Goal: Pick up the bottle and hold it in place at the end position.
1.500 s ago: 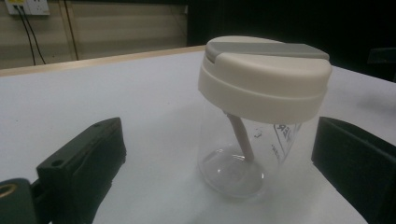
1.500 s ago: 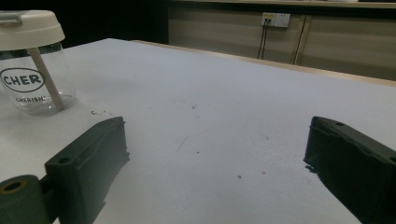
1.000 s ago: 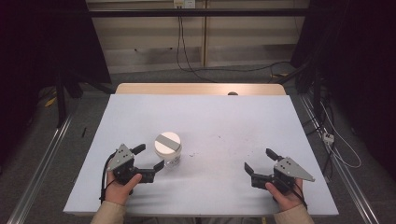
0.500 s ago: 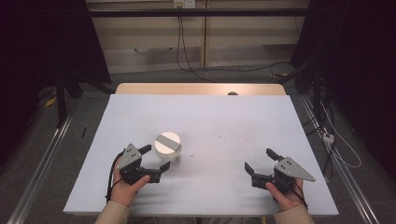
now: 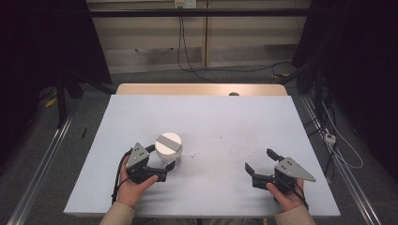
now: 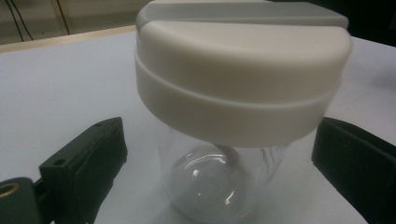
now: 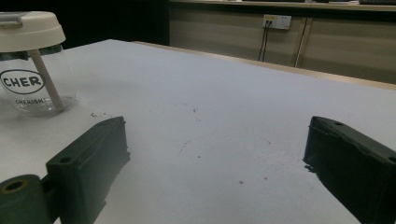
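A clear glass jar [image 5: 168,149] with a white lid crossed by a grey stripe stands at the left front of the white table [image 5: 220,122]. My left gripper [image 5: 162,165] is open, with one jaw on each side of the jar's lower glass. In the left gripper view the jar [image 6: 233,93] stands between the jaws of the left gripper [image 6: 219,154], with a small gap on both sides. A white stick hangs from the lid inside the jar [image 7: 32,65]. My right gripper [image 5: 259,159] is held open near the right front edge; the right gripper [image 7: 219,140] has bare table between its jaws.
A small dark object [image 5: 233,93] lies at the table's far wooden edge. Metal rails [image 5: 42,168] run along both sides of the table, and cables [image 5: 328,136] trail on the floor to the right. Small dark specks mark the table's middle.
My left gripper has moved right and turned toward the jar, so its jaws now stand on either side of it. The right gripper and the jar have stayed put.
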The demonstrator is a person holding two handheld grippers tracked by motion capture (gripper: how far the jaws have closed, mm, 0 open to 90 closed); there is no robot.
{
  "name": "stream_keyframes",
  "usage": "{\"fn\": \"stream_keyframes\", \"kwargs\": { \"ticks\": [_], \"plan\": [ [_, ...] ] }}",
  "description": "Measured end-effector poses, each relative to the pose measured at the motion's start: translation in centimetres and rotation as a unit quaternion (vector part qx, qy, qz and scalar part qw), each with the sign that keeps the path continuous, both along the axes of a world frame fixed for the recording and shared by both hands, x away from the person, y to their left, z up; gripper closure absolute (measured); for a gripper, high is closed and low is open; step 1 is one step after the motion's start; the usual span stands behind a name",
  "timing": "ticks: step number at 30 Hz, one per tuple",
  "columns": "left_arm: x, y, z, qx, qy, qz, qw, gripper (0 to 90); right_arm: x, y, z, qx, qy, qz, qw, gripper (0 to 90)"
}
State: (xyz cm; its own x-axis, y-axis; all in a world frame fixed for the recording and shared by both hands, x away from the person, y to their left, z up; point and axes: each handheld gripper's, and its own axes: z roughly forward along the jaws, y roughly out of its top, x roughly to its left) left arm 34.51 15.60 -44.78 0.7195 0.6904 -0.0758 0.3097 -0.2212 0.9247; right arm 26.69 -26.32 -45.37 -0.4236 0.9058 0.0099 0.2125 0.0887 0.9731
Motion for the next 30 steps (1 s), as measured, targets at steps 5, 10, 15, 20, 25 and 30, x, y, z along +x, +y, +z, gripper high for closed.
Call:
{"fn": "stream_keyframes", "kwargs": {
  "ticks": [5,10,15,20,25,30],
  "plan": [
    [0.4,-0.7,-0.1,0.003,0.002,0.006,1.0000,3.0,0.0,0.0,0.0,0.001,0.000,0.001,1.0000,5.7],
    [0.8,-1.6,-0.3,0.007,0.006,0.009,0.9999,3.3,0.1,0.0,0.0,0.000,0.000,0.002,1.0000,5.8],
    [0.9,-2.1,-0.4,0.012,0.005,0.009,0.9999,4.1,0.0,0.0,0.1,0.001,-0.002,0.002,1.0000,5.8],
    [1.0,-2.4,-0.4,0.010,0.000,0.012,0.9999,5.0,0.0,-0.1,0.1,-0.001,-0.003,0.003,1.0000,5.9],
    [1.2,-3.0,-0.5,0.012,-0.007,0.014,0.9998,6.5,0.0,-0.1,0.1,-0.001,-0.003,0.004,1.0000,5.9],
    [1.3,-3.3,-0.5,0.012,-0.012,0.014,0.9998,10.3,0.0,-0.1,0.1,-0.003,-0.003,0.003,1.0000,6.0]
  ]
}}
